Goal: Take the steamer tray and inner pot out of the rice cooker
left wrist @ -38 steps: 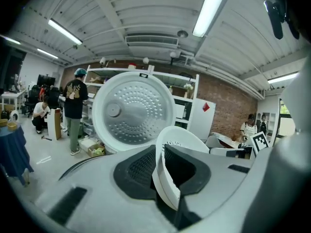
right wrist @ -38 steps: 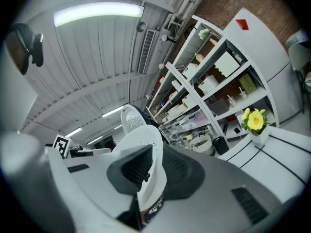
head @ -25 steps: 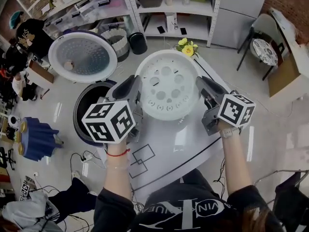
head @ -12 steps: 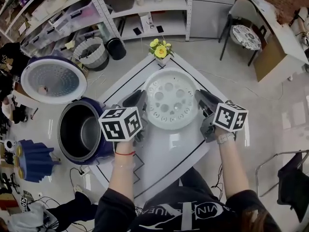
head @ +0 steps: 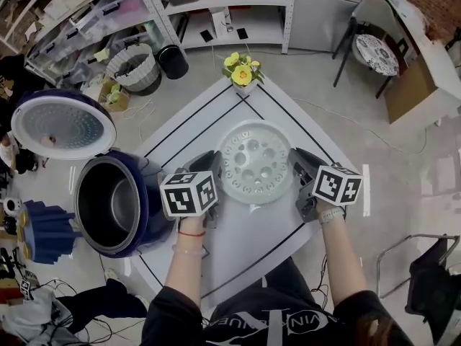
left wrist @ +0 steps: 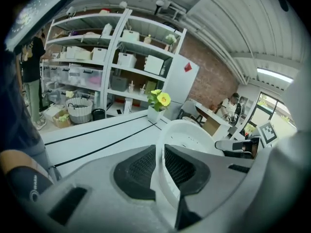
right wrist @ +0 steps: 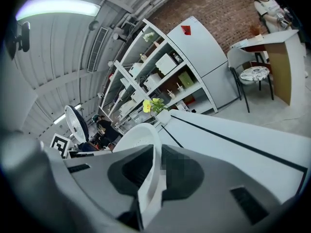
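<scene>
The white steamer tray [head: 255, 163], round with several holes in its floor, hangs low over the white table [head: 252, 229], held by both grippers. My left gripper [head: 213, 171] is shut on its left rim; the rim [left wrist: 163, 171] runs between the two dark pads. My right gripper [head: 295, 166] is shut on the right rim, and the white edge [right wrist: 149, 178] sits pinched between its pads. The dark blue rice cooker [head: 108, 204] stands open at the left with its inner pot [head: 102, 202] still inside and its lid [head: 61, 125] tipped back.
A small vase of yellow flowers [head: 241, 71] stands at the table's far corner. Shelving [head: 180, 6] with boxes, a woven basket [head: 133, 67] and a black bin lie beyond. A chair [head: 378, 49] and a desk are at the right. Cables lie on the floor at the lower left.
Both grippers have come down with the steamer tray, from high above the table to just over its middle. The cooker now shows fully to the left.
</scene>
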Action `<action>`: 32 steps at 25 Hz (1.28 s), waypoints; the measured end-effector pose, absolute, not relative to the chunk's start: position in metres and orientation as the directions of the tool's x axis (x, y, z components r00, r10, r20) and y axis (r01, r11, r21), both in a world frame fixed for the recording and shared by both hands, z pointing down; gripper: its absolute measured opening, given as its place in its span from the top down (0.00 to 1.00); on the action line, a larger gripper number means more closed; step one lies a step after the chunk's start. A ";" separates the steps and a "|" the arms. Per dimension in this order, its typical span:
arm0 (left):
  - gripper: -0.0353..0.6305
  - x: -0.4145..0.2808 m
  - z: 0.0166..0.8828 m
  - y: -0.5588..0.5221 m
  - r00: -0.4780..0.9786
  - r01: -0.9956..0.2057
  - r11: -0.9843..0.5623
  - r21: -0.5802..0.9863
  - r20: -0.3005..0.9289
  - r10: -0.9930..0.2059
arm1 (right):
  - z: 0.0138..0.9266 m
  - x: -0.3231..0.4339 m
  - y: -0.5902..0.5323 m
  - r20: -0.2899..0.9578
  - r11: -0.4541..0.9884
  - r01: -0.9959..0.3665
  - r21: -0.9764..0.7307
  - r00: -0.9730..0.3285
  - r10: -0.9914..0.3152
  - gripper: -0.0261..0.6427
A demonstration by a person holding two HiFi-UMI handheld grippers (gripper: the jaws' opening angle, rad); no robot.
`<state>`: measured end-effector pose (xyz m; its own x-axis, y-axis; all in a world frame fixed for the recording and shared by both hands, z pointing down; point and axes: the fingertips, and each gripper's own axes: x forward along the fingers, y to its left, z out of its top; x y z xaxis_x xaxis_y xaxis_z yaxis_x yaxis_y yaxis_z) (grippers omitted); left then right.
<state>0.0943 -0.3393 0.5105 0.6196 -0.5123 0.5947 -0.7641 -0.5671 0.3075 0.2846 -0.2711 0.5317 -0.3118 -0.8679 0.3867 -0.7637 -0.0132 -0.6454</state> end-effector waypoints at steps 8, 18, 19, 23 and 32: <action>0.86 0.087 0.548 -0.356 0.580 -0.798 -0.510 0.320 0.635 -0.510 | 0.561 0.281 -0.295 0.433 -0.027 -0.773 -0.634 -0.326 -0.840 0.89; 0.86 0.074 0.571 -0.371 0.548 -0.828 -0.448 0.336 0.653 -0.523 | 0.580 0.273 -0.320 0.456 -0.015 -0.780 -0.625 -0.349 -0.819 0.89; 0.86 0.074 0.571 -0.372 0.548 -0.829 -0.447 0.338 0.651 -0.525 | 0.581 0.273 -0.320 0.457 -0.014 -0.782 -0.623 -0.349 -0.818 0.89; 0.86 0.076 0.573 -0.374 0.546 -0.830 -0.453 0.325 0.639 -0.541 | 0.582 0.275 -0.324 0.461 -0.012 -0.789 -0.614 -0.346 -0.817 0.89; 0.79 0.080 0.561 -0.370 0.541 -0.827 -0.510 0.236 0.583 -0.606 | 0.562 0.273 -0.327 0.435 0.075 -0.887 -0.455 -0.295 -0.851 0.76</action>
<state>0.0796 -0.3703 0.5606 0.5409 -0.6062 0.5831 -0.8268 -0.5104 0.2364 0.2730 -0.3274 0.5617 -0.2951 -0.8509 0.4346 -0.8873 0.0753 -0.4550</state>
